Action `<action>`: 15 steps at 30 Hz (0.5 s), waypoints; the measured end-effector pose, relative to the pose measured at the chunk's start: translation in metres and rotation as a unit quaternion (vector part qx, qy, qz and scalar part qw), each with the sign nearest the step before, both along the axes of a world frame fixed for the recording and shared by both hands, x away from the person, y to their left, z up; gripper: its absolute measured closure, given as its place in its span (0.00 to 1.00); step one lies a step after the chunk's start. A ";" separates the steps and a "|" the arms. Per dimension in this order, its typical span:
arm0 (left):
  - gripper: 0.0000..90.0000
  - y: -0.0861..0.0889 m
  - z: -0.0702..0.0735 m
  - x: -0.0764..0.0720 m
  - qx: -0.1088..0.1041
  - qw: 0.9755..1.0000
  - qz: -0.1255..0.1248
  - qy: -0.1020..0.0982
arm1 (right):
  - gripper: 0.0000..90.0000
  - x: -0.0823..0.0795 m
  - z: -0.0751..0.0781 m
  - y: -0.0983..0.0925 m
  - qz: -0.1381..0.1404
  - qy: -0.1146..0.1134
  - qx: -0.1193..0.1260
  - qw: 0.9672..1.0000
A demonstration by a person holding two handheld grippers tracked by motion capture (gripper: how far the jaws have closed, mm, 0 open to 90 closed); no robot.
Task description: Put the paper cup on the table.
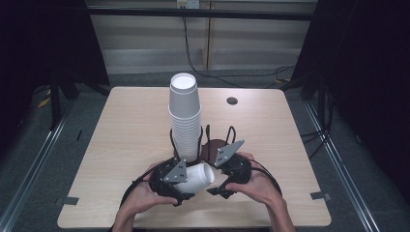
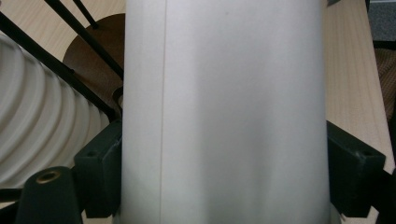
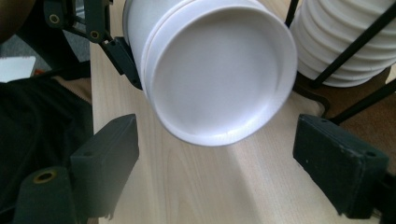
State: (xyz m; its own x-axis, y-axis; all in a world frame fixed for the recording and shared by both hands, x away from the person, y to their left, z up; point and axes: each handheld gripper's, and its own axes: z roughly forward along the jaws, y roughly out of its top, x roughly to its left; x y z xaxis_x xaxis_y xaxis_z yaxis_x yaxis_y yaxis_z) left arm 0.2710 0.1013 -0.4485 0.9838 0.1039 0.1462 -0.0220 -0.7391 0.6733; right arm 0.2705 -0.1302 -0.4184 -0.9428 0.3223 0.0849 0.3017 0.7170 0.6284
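The left gripper [image 1: 186, 186] clamps a white cup [image 1: 196, 177] on its side, low over the table [image 1: 125, 140], just in front of the tall stack of cups [image 1: 184, 116] in its wire holder [image 1: 203, 140]. The right gripper [image 1: 218, 186] faces the cup's bottom, jaws spread wide, not touching it.

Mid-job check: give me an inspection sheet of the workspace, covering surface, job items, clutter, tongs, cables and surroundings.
Surface: light wooden table with a round dark hole.
Job's things: tall stack of white cups upside down in a black wire holder; single white cup held on its side.
Clutter: nothing seen.
Tongs: left tongs shut on the single cup; right tongs open, facing that cup's bottom, not touching.
Cables: black cables down the back wall and along the floor.
Surroundings: grey floor, dark curtains on both sides.
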 end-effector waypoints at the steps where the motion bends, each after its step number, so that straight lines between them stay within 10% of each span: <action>1: 0.18 0.000 0.000 0.000 -0.002 1.000 0.000 -0.003 | 0.16 0.000 0.000 0.001 0.000 0.000 -0.002 1.000; 15: 0.18 -0.004 -0.001 0.000 0.019 1.000 -0.012 0.004 | 0.20 0.008 0.003 0.015 0.033 0.007 -0.013 0.999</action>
State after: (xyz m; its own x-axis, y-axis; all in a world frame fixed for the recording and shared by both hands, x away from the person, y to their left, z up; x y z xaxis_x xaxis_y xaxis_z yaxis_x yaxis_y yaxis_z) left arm 0.2711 0.0977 -0.4493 0.9870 0.0750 0.1424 -0.0349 -0.7639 0.6444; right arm 0.2782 -0.1154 -0.4155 -0.9609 0.2616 0.0911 0.2620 0.7523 0.6045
